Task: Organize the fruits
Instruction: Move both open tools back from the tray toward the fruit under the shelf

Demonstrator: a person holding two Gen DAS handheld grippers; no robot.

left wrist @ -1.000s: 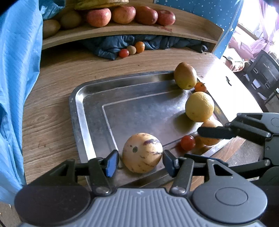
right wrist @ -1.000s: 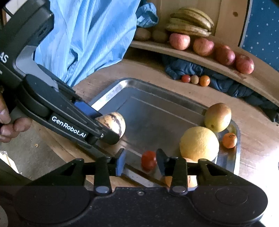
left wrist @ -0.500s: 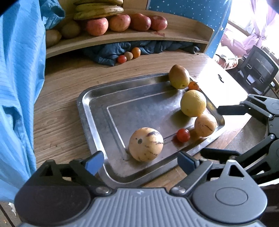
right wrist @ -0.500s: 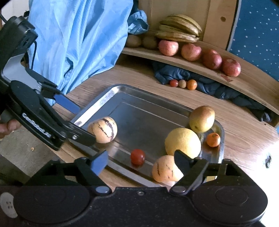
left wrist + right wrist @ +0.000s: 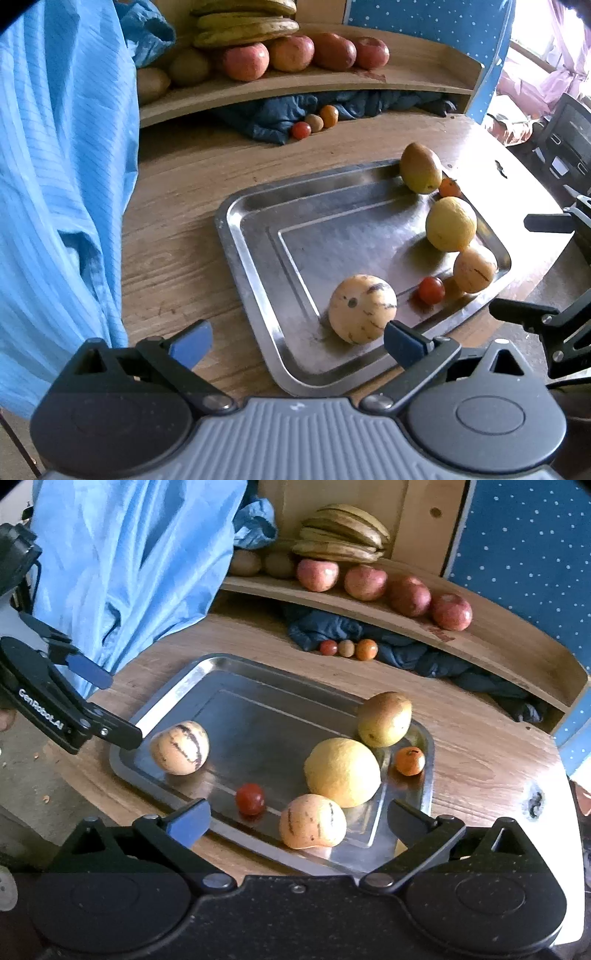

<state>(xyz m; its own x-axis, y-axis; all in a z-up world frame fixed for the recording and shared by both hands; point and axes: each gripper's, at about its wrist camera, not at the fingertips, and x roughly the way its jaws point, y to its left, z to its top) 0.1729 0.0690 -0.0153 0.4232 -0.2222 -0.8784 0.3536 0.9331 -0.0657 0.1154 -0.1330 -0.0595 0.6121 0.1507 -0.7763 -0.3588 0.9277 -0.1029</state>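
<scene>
the striped melon [image 5: 362, 308] rests free near the front left corner of the metal tray [image 5: 236, 236]; the red tomato [image 5: 250, 798] lies just beside a second striped fruit [image 5: 312, 821]. both the left gripper [image 5: 295, 338] and right gripper [image 5: 297, 818] are opening, nothing between the jaws. withdraw each straight back, clear of the fruit, so nothing rolls.

The tray [image 5: 236, 236] is brushed metal, dully reflective; the counter [image 5: 173, 236] and the shelf [image 5: 498, 642] are matt grained wood; the hanging blue cloth [image 5: 55, 184] has a faint sheen; the cherry tomato [image 5: 250, 798] is glossy; the striped melon [image 5: 362, 308] looks smooth and matt
</scene>
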